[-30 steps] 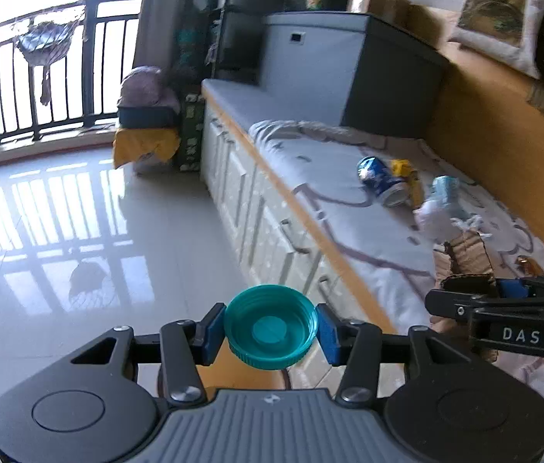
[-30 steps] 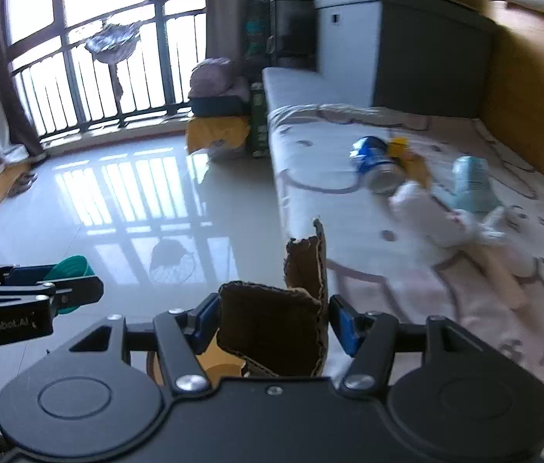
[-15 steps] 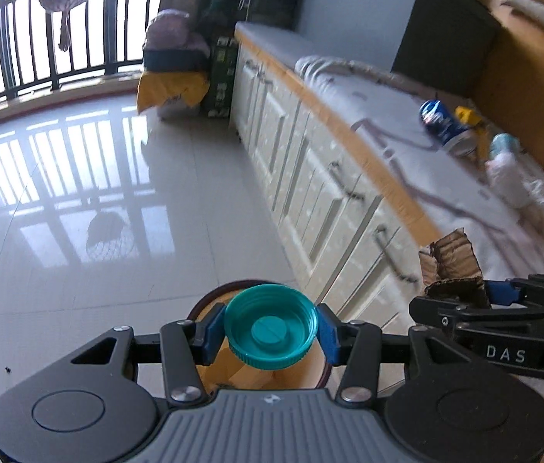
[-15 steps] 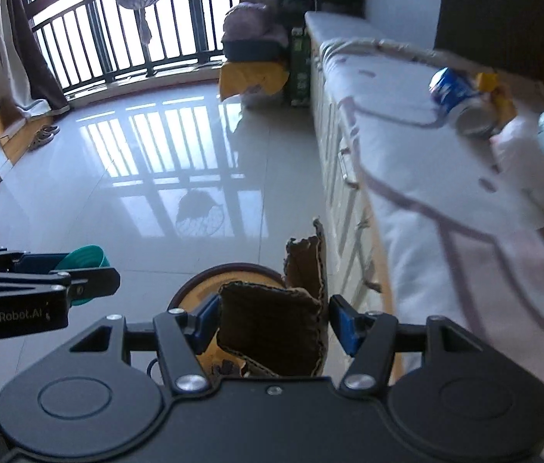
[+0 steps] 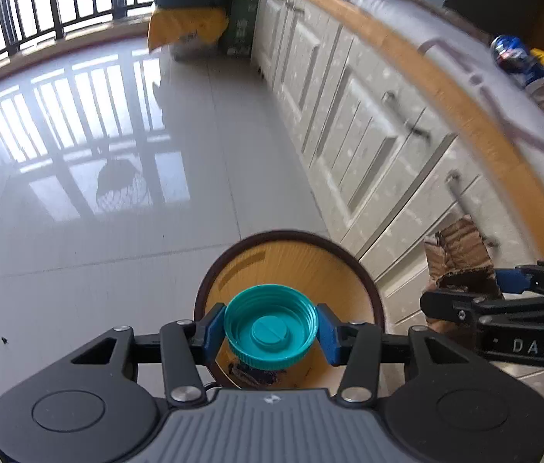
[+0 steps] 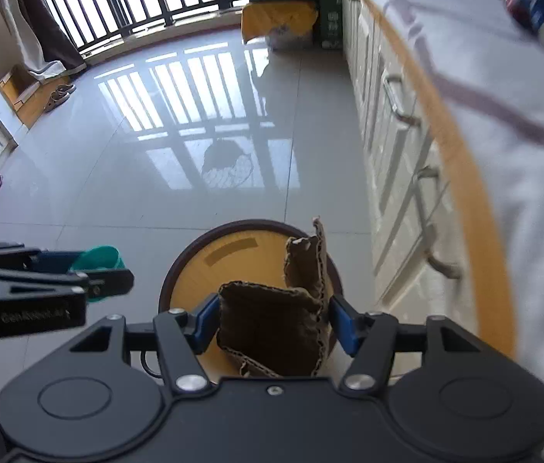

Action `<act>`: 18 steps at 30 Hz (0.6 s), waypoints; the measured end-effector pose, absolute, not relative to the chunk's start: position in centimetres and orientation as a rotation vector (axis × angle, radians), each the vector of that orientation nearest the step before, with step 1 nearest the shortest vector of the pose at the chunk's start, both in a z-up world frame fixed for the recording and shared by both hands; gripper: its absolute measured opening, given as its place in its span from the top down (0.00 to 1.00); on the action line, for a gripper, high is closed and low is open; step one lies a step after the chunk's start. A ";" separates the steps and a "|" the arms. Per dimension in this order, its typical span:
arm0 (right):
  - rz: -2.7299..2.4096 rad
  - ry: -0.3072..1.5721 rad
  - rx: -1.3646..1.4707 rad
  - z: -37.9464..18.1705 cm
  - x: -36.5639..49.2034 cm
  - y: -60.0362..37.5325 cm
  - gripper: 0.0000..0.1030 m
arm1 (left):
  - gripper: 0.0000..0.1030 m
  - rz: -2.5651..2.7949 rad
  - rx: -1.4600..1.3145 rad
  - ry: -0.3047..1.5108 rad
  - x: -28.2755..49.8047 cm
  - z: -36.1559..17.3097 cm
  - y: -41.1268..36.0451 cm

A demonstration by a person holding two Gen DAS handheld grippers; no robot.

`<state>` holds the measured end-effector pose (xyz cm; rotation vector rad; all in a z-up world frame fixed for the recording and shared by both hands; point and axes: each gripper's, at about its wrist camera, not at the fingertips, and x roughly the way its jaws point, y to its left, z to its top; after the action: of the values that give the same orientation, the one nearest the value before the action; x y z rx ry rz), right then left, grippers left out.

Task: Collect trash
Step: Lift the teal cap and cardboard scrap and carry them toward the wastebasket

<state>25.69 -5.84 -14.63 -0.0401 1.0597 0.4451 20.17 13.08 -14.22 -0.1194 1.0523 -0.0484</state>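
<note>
The teal bottle cap (image 5: 270,326) sits clamped between the blue pads of the left gripper (image 5: 270,328), its hollow side turned up toward the camera and its ridged rim gripped at both sides. It hangs directly above the open mouth of a round bin (image 5: 368,289) with a dark rim and yellow wooden inside, which stands on the pale tiled floor (image 5: 98,231).

The torn cardboard piece (image 6: 272,328) is pinched in the right gripper (image 6: 273,324), folded, with its long axis standing roughly upright and a ragged corner pointing up. It too hangs over the bin (image 6: 233,247), beside the cap (image 6: 98,260).

Something dark lies at the bin's bottom, though it is too hidden to name.

Just beside the bin runs a row of white cabinet drawers (image 5: 368,123) under a wooden edge, topped by a pale patterned cover (image 6: 503,96). A blue can (image 5: 511,54) lies on its side there, well apart from both grippers.
</note>
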 end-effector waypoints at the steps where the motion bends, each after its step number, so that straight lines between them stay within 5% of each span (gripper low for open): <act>1: 0.445 1.069 -0.039 -15.2 26.0 -5.7 0.40 | 0.51 -0.049 -0.119 1.064 20.5 -14.9 13.2; 18: 0.436 1.261 0.068 -24.5 30.5 -4.4 0.38 | 0.51 -0.045 -0.153 1.190 23.5 -23.6 14.1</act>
<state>30.49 -4.45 -24.49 0.0681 1.2611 0.4359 23.49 14.06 -23.64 -0.1528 1.1897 -0.0447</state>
